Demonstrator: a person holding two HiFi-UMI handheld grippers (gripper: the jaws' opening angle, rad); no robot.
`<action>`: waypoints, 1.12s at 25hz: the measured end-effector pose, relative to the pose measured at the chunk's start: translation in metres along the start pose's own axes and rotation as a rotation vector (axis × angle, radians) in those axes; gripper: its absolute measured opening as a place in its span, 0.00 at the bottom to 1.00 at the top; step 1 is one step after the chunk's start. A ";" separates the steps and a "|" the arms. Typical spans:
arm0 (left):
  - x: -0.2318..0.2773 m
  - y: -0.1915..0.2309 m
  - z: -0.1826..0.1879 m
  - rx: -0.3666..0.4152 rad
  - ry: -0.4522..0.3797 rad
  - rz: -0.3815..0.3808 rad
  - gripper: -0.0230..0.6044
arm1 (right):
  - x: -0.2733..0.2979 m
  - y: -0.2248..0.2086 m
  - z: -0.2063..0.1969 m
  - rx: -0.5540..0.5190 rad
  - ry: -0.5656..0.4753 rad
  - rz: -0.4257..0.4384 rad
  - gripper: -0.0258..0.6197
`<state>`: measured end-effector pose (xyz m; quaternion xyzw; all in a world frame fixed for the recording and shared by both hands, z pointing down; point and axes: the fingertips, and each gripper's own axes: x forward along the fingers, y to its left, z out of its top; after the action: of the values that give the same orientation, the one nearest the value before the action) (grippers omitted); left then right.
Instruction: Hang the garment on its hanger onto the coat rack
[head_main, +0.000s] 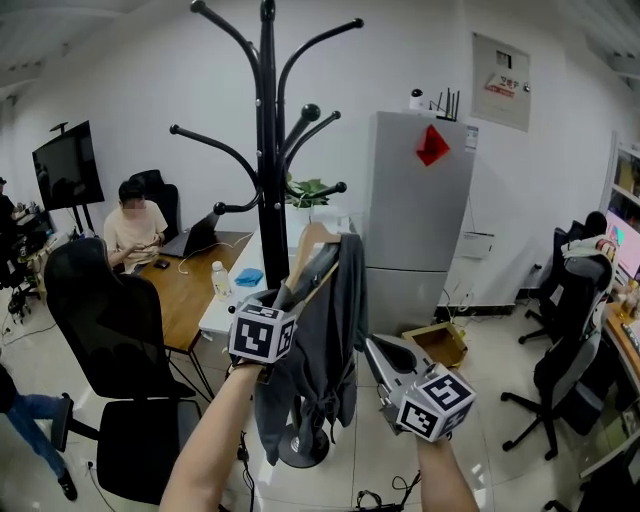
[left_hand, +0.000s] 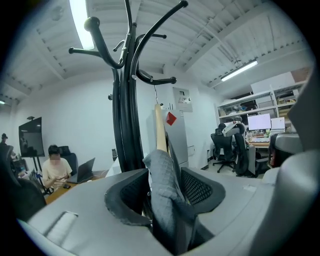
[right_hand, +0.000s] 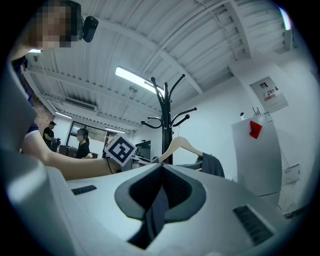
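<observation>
My left hand-held gripper (left_hand: 164, 189) wide around garment (head_main: 335, 330) | coat rack (head_main: 268, 150) seems to carry hanger (head_main: 311, 238) now | right hand-held gripper (right_hand: 161, 189) closed, idle

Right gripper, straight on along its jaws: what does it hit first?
Most likely the wooden hanger with the grey garment on it, dead ahead of the shut right gripper. The pole of the coat rack stands just behind it in that view; the depth between them is unclear.

A wooden desk (head_main: 185, 290) is being occupied by a seated person (head_main: 133, 228) at 9 o'clock. A red diamond sticker (head_main: 432, 146) is being displayed on the fridge (head_main: 415, 230) at 2 o'clock.
</observation>
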<state>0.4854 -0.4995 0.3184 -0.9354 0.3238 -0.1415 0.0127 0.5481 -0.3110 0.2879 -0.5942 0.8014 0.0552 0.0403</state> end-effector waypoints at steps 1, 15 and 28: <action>-0.003 -0.001 -0.002 0.004 -0.009 0.004 0.41 | 0.000 0.001 -0.001 0.002 0.004 0.007 0.04; -0.134 -0.026 -0.011 -0.136 -0.396 -0.154 0.43 | 0.019 0.042 -0.037 0.083 0.057 0.013 0.04; -0.158 -0.009 -0.083 -0.214 -0.320 -0.201 0.04 | 0.036 0.098 -0.073 0.136 0.107 0.003 0.04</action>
<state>0.3500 -0.3904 0.3589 -0.9695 0.2362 0.0436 -0.0498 0.4440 -0.3268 0.3597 -0.5910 0.8052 -0.0309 0.0377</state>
